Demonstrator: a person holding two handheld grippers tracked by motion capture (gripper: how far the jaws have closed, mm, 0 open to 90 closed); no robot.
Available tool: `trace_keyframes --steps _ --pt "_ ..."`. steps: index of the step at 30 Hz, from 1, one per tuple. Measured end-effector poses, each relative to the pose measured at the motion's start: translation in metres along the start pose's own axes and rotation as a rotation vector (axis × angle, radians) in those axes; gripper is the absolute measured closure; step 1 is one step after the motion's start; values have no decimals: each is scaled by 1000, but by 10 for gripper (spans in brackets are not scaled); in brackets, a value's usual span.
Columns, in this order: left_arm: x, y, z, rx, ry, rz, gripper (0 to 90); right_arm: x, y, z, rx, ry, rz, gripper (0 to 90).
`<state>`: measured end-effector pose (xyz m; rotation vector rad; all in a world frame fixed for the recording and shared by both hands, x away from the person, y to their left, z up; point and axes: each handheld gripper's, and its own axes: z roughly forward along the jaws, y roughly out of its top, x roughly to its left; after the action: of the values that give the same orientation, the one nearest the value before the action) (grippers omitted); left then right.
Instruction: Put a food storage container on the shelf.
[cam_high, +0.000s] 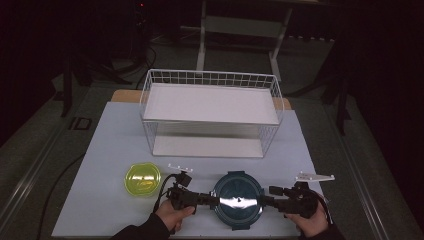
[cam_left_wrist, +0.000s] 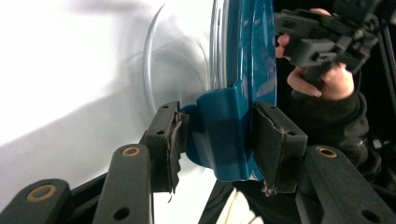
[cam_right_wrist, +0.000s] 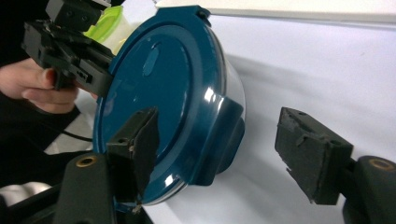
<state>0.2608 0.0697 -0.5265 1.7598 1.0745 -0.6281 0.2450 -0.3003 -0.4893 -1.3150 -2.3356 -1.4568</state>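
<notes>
Two grippers flank the blue-lidded container (cam_high: 238, 199); left clamps its latch.

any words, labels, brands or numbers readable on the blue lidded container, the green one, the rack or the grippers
None can be read.
Blue container lid: plain, with only a smooth raised oval and glare.
Green container: faint moulded marks on the lid, too small and blurred to read.
White wire rack: bare shelves, no label.
Left gripper and right gripper: black, no print visible.
</notes>
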Motion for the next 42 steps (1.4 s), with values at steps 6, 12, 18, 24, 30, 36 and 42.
trace_keyframes --steps 6,12,18,24,30,36,42 --pt "-1 -1 -1 11 -12 62 545 -5 -1 2 26 46 49 411" --pt "-1 -2 -2 20 -23 81 552 -8 -3 4 59 116 98 500" --pt "-1 -2 -2 22 -23 79 553 -9 -4 7 89 164 135 541" --pt "-3 -4 -2 18 -14 71 557 -14 -5 8 99 204 182 559" --pt "1 -6 -3 -6 -6 -11 562 -12 -5 10 93 210 218 565" --pt "-1 -10 -3 -34 5 -51 560 -10 -4 11 77 197 233 567" --pt "-8 -5 -9 -39 21 -45 560 -10 0 11 66 210 240 570"
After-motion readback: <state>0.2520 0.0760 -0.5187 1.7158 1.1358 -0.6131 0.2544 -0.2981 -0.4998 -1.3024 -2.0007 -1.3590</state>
